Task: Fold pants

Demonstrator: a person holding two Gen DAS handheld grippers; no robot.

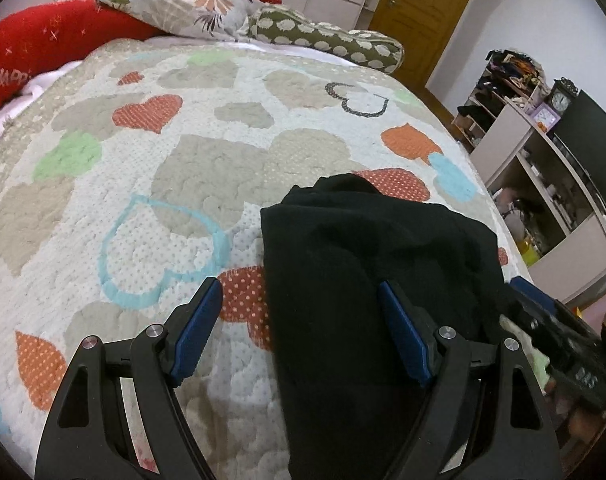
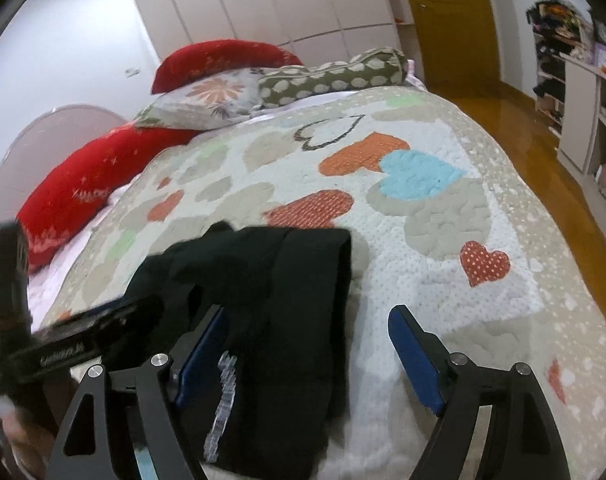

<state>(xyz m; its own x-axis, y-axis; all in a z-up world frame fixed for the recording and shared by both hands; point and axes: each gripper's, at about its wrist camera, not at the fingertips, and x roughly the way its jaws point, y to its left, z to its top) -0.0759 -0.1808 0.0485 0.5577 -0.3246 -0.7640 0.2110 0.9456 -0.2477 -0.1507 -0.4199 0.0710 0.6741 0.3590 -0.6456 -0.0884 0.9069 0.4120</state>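
Already the black pants (image 2: 271,312) lie bundled lengthwise on the quilt (image 2: 443,240), toward six o'clock; left tongs (image 1: 299,308) and right tongs (image 2: 307,332) gape wide, holding nothing; cross-fold seemingly remains.

The pants (image 1: 367,280) lie folded on the quilt (image 1: 175,168) near the bed's right side and near end, with the left gripper (image 1: 299,316) straddling their left edge and the right gripper (image 2: 307,344) straddling their right edge, both with fingers spread and nothing between them gripped. At the far end of the bed the pillows (image 1: 183,4) lie in a row across the head, with the long bolster (image 1: 327,40) on their right. Right of the bed, across the floor (image 2: 543,168), stands the shelf unit (image 1: 543,184), and the door (image 1: 423,16) is behind, at the far right.
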